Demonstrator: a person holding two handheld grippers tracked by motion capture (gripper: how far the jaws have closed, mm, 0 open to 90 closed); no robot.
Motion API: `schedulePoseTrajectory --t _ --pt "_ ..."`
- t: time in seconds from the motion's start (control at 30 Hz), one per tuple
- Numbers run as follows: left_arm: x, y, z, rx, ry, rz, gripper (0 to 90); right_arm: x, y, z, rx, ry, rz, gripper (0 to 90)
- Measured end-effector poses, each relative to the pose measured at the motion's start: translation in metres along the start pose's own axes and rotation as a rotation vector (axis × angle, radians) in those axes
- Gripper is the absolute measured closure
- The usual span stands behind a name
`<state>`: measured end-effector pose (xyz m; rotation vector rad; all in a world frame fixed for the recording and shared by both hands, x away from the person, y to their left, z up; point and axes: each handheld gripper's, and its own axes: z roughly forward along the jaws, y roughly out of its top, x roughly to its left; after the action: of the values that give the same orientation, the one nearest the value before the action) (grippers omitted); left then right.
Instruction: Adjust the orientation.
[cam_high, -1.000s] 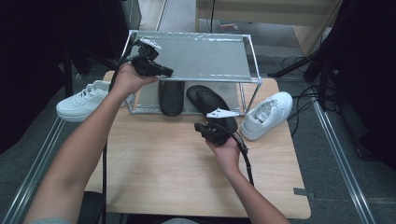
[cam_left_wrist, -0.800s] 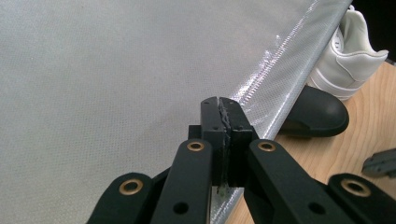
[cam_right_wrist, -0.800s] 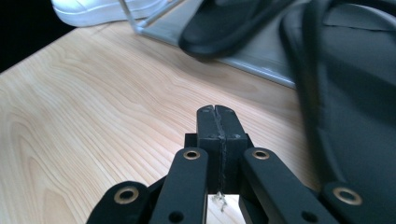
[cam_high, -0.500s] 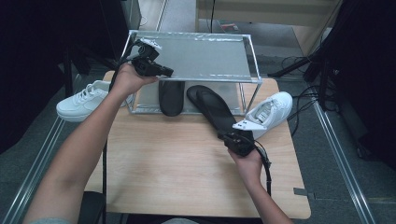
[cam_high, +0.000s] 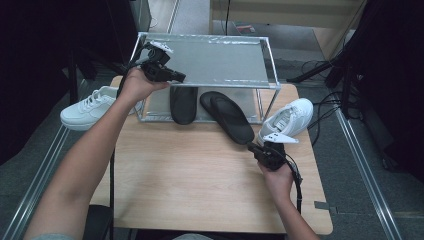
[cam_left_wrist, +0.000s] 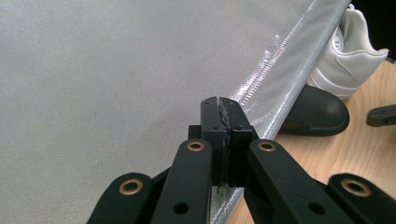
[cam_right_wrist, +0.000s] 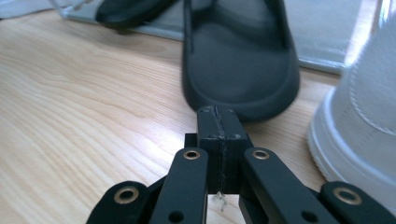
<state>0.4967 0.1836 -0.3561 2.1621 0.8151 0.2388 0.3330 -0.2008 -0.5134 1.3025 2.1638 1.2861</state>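
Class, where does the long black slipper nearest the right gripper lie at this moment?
In the high view, the long black slipper lies slantwise right of centre on the wooden table, its near end just before the shut right gripper, beside the white sneaker.

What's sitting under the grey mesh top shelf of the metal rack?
Under the grey mesh top shelf, two black slippers: one black slipper mostly beneath, the other black slipper angled out onto the wooden table. The shelf covers their far ends.

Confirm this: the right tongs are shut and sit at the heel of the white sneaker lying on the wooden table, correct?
Not quite. The right tongs are shut, but they sit at the end of the long black flat sandal, not the white sneaker, which lies beside it on the wooden table. The right gripper view shows it.
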Motion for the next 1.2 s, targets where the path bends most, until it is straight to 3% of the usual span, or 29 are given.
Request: schedulePoseTrajectory --t 0.3,0.53,1.2 --pt "0.0 0.0 0.0 0.0 0.003 0.0 89.9 -0.005 -0.001 0.01 0.037 -0.045 -0.02 90.0" --pt "-0.001 0.0 0.0 0.002 0.006 0.001 89.9 -0.005 0.002 0.018 0.046 -0.031 -0.005 90.0" --pt "0.0 0.0 0.0 -0.003 0.003 0.0 89.9 0.008 0.018 0.042 0.063 -0.022 -0.052 90.0"
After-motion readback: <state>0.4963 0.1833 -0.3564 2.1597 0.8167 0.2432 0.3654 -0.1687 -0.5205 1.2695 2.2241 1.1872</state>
